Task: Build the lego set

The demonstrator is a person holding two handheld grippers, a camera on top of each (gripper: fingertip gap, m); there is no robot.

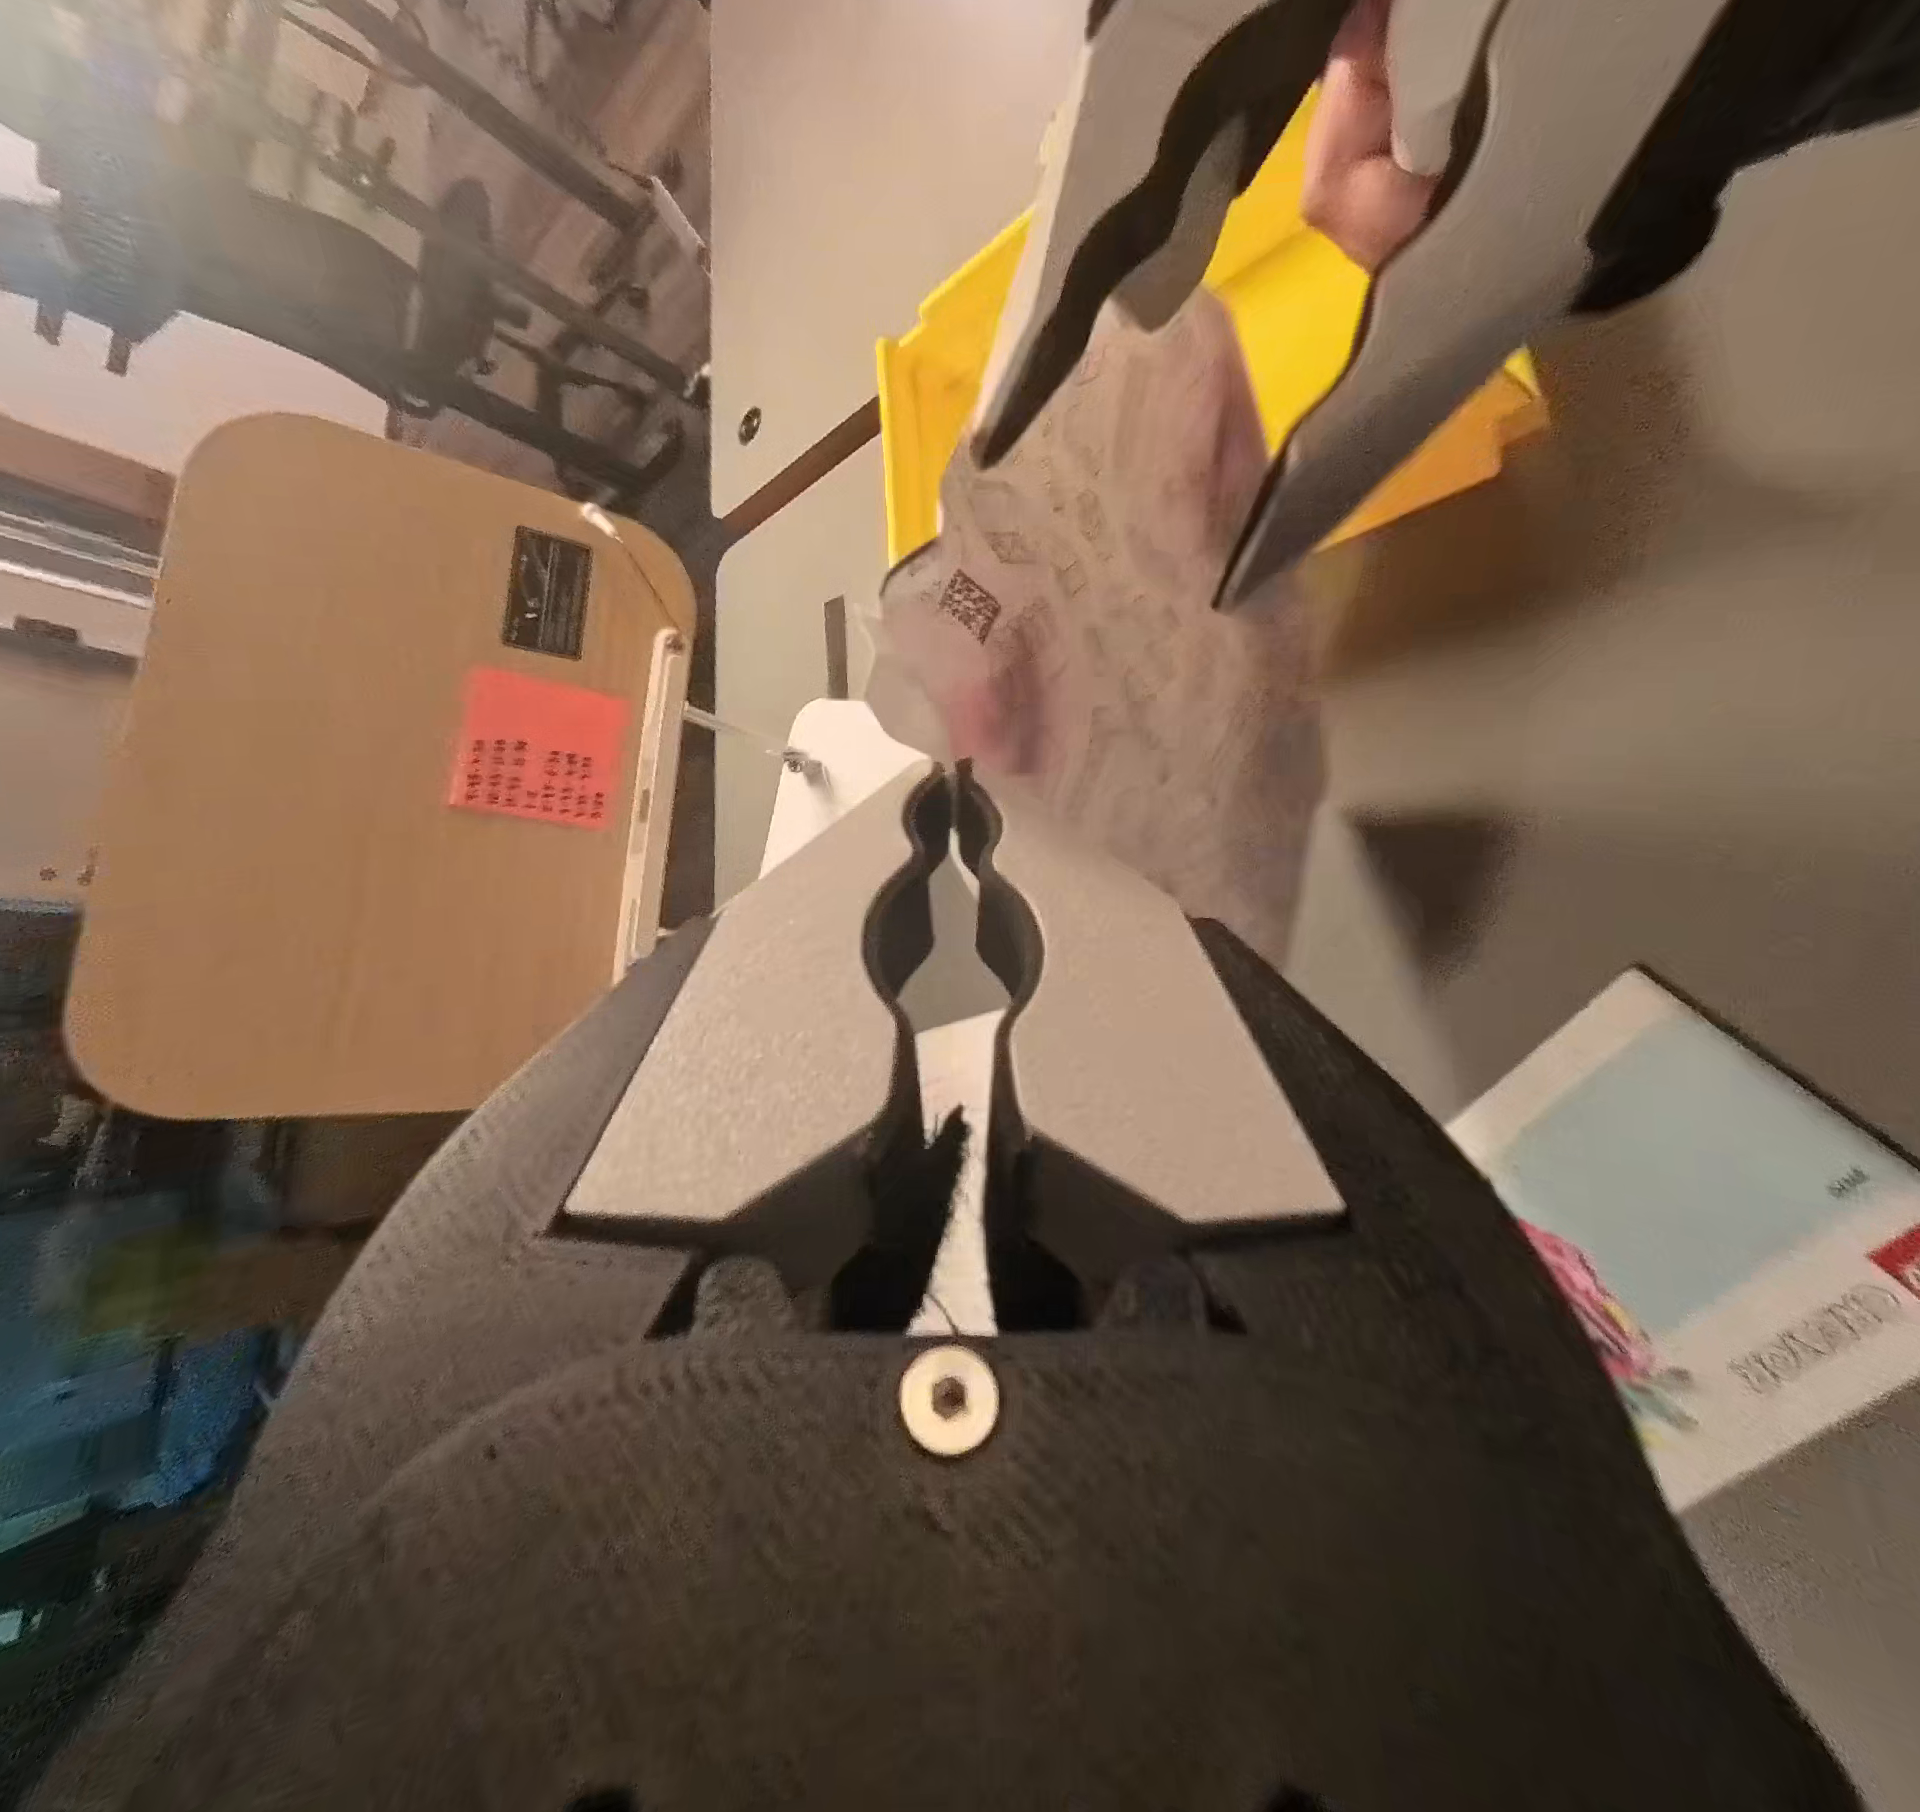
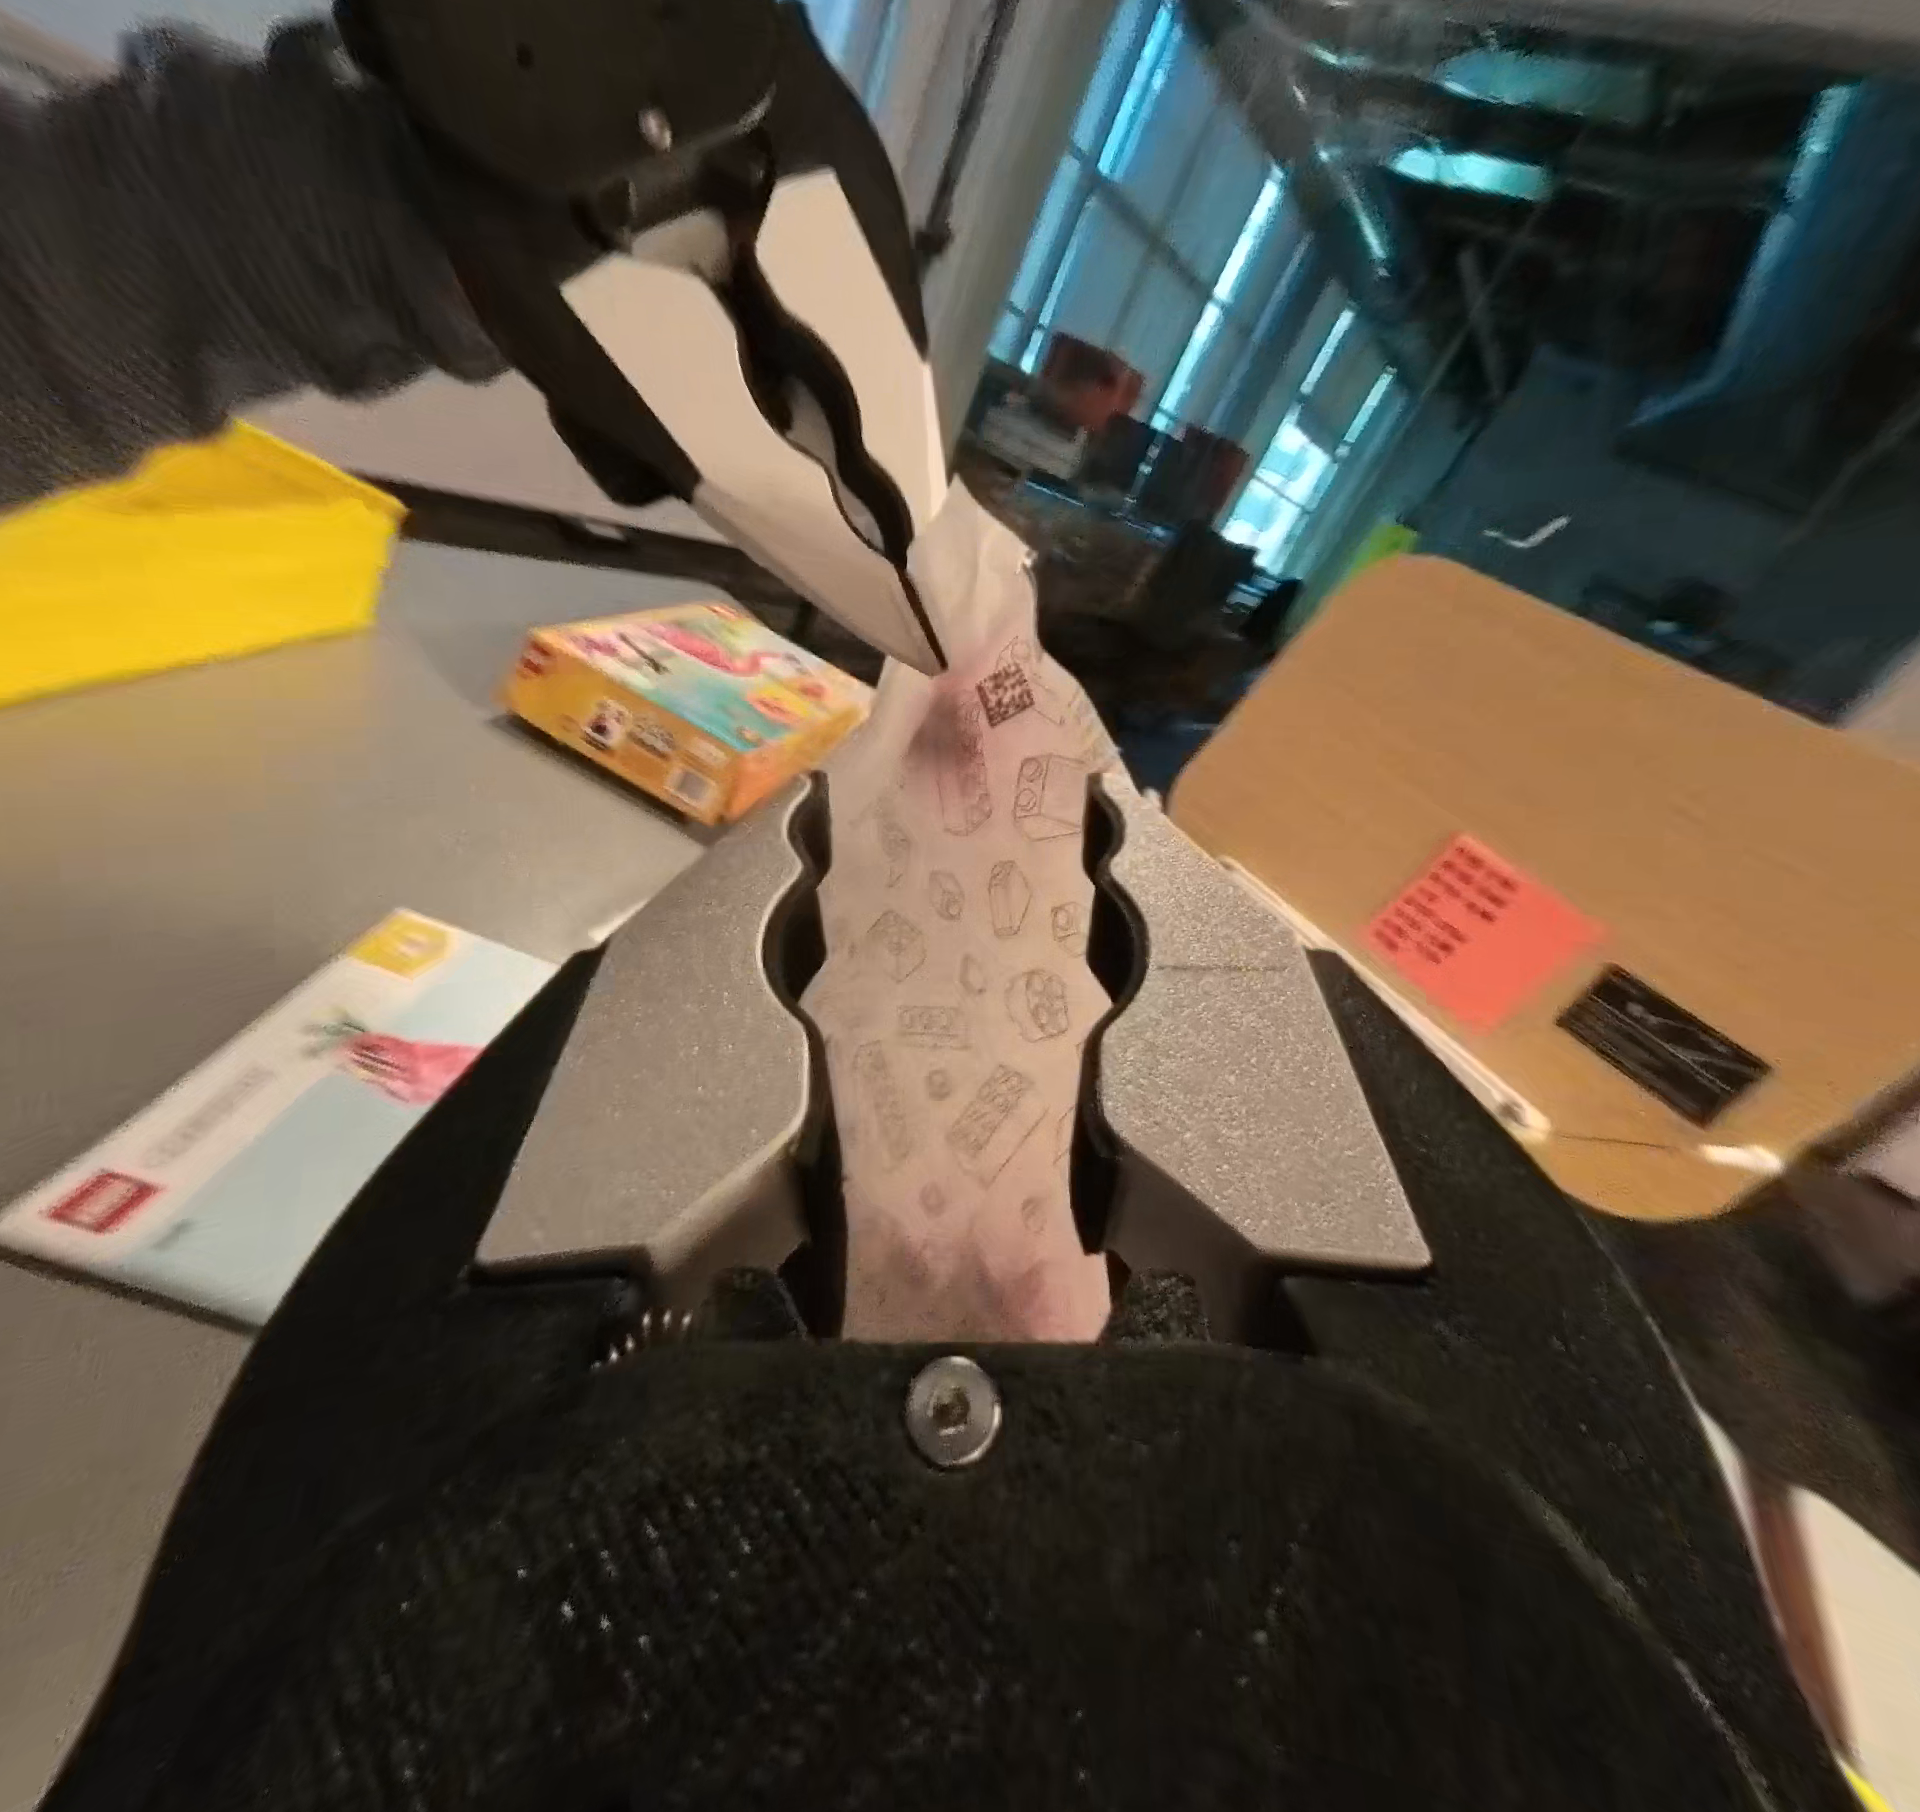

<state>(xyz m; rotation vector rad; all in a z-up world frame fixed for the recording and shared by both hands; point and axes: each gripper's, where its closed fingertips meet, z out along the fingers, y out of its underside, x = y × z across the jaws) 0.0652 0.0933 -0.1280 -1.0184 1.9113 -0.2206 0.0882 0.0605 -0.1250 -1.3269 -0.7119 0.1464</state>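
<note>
Right wrist view: shows the right gripper [image 2: 956, 806] with fingers [image 2: 727, 983] spread to the width of a pale paper bag [image 2: 956, 983], pads pressing on its two side edges. Shows the bag, printed with brick drawings, running up the gap and out past the tips. Shows, just above, the left gripper [image 2: 925, 656] coming in from the upper left, tips pressed together and pinching the bag's top edge. Puts the bag off the table [image 2: 312, 827], between the two grippers, with no tear or opening to be seen. Cannot tell whether anything inside shifts. Takes in, farther out, an orange box [image 2: 686, 713], a booklet [image 2: 260, 1087] and a yellow bin [image 2: 177, 567] on the table, apart from one another, and a wooden panel [image 2: 1558, 775] with a red sticker [image 2: 1475, 931] to the right.

Left wrist view: shows the left gripper's [image 1: 954, 775] tips closed at the bag's [image 1: 1122, 640] edge, though blur hides the contact itself. Adds what the other view lacks: the right gripper [image 1: 1112, 521] from the front, fingers apart around the bag, a hand [image 1: 1361, 162] behind them, and the bin's [image 1: 1278, 235] inner walls beyond. Lacks the box, and catches only a corner of the booklet [image 1: 1662, 1191].
</note>
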